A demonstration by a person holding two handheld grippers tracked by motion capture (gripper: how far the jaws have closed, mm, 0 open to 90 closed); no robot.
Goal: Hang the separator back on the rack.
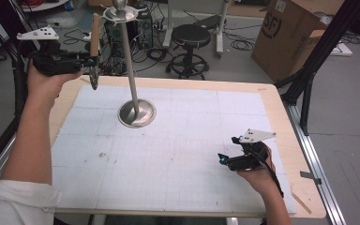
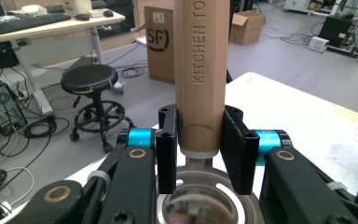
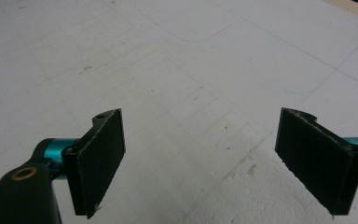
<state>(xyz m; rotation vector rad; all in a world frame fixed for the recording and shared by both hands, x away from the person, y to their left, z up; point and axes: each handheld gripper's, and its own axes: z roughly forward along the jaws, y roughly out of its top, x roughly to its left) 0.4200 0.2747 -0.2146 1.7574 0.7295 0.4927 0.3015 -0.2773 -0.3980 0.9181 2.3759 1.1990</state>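
Two grippers in use. Left gripper (image 1: pixel 92 61) raised at table's far-left edge, jaws clamped on wooden handle (image 2: pixel 200 74) of kitchen utensil (image 1: pixel 94 49); utensil hangs upright, dark metal end down, near hook crown (image 1: pixel 118 13) of steel utensil stand (image 1: pixel 136 111), likely for hanging or removal. Right gripper (image 1: pixel 226 158) rests low over gridded mat (image 1: pixel 183 154), jaws wide apart, empty, well clear of stand.

"KITCHEN TO" on wooden handle (image 2: pixel 200 70); "SF" on carton (image 2: pixel 161 42).
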